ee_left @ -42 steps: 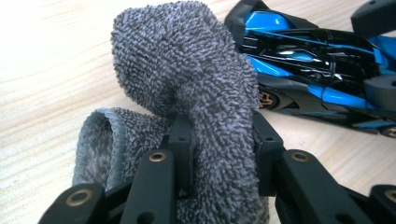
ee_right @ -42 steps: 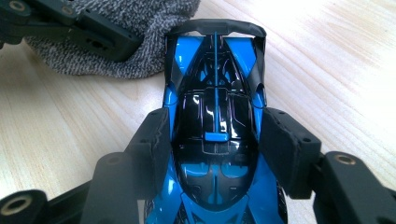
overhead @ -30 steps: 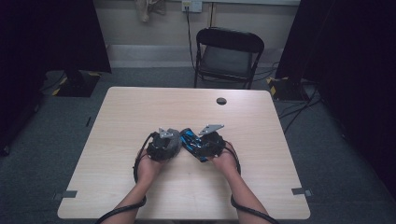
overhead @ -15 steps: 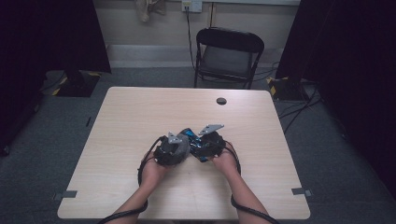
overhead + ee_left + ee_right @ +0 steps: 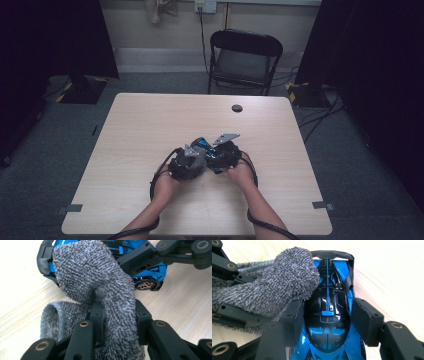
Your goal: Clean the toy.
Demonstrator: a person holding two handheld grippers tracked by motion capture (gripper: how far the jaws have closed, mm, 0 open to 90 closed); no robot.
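A blue and black toy car [image 5: 328, 305] sits on the wooden table [image 5: 150, 125], gripped across its body by my right gripper [image 5: 328, 317], whose pads press on both its sides. My left gripper [image 5: 118, 315] is shut on a fold of a grey terry cloth [image 5: 95, 282], and the bunched end of that cloth lies against the car's [image 5: 150, 280] side and roof. In the high view the left gripper [image 5: 187, 162] and the right gripper [image 5: 222, 155] meet near the table's middle, with the car [image 5: 202, 145] between them. The cloth [image 5: 279, 282] hides part of the car's left flank.
A small black round disc [image 5: 237, 108] lies near the table's far edge. A black folding chair [image 5: 245, 55] stands behind the table. Bare tabletop stretches to the left, right and front of the hands.
The left hand has shifted right with the cloth, closing in on the car. The right hand and the car have stayed put.
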